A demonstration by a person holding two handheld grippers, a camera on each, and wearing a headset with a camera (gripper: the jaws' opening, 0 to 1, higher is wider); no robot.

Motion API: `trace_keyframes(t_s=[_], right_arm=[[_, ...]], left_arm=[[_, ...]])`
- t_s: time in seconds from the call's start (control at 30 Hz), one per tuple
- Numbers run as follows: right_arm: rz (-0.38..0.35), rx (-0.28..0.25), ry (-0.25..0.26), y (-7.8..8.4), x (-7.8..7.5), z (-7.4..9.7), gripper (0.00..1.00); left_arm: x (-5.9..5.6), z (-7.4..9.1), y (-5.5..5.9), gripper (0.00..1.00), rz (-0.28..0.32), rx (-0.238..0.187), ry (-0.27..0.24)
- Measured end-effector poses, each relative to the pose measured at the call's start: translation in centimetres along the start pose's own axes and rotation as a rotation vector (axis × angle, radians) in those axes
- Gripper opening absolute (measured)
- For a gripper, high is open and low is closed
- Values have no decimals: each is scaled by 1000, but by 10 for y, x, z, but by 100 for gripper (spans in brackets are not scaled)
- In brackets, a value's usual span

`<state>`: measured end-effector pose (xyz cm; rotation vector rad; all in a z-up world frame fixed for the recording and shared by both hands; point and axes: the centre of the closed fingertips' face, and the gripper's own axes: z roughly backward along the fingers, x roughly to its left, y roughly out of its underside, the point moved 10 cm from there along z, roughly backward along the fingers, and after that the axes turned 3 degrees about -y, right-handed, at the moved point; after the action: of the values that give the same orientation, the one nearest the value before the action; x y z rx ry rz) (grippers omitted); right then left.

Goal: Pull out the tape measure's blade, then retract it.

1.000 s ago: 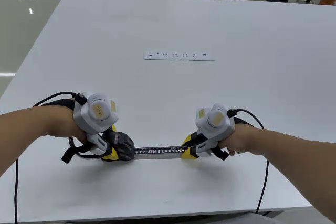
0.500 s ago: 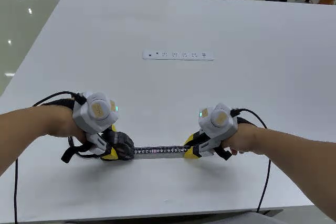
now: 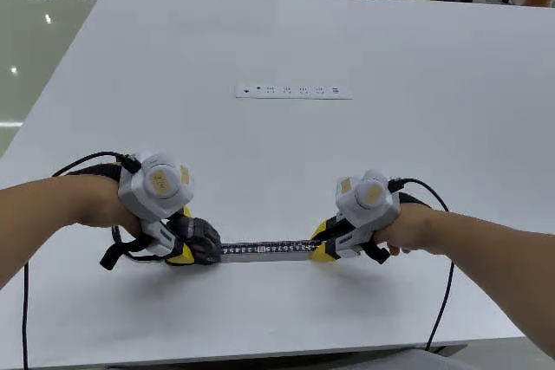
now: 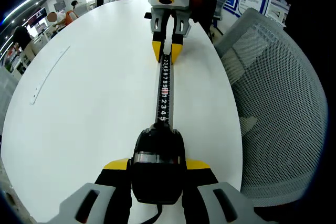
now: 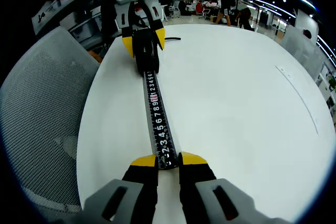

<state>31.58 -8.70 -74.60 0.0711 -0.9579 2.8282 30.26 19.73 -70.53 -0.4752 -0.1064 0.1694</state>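
The case [image 3: 201,242] lies close to the near edge of the bench [image 3: 260,23], left of its middle, clamped between the jaws of the left hand-held gripper [image 3: 185,254]; the blade [image 3: 264,249] runs out of it to the right, flat on the bench and roughly parallel to that edge; its free end is pinched in the narrow jaws of the right hand-held gripper [image 3: 319,251], which faces the case head-on along the blade's line.

Everything turns on that shared axis: the two hand-held grippers point at each other, with the blade's long axis straight between them; pulling further means the right one moving toward the right edge, and retracting means it moving back toward the case, in either case along the same line.

There is open bench to the right and behind; the power strip [image 3: 293,91] lies well apart toward the centre; the near edge is close, with a chair [image 5: 47,103] just beyond it, so drift that way looks the likelier fault.
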Motion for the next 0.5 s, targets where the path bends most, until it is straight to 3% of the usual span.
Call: trace_keyframes(t_s=[0.5], right_arm=[[-17, 5, 3, 12, -1, 11, 13]], left_arm=[[0, 0, 0, 34, 2, 2, -1]])
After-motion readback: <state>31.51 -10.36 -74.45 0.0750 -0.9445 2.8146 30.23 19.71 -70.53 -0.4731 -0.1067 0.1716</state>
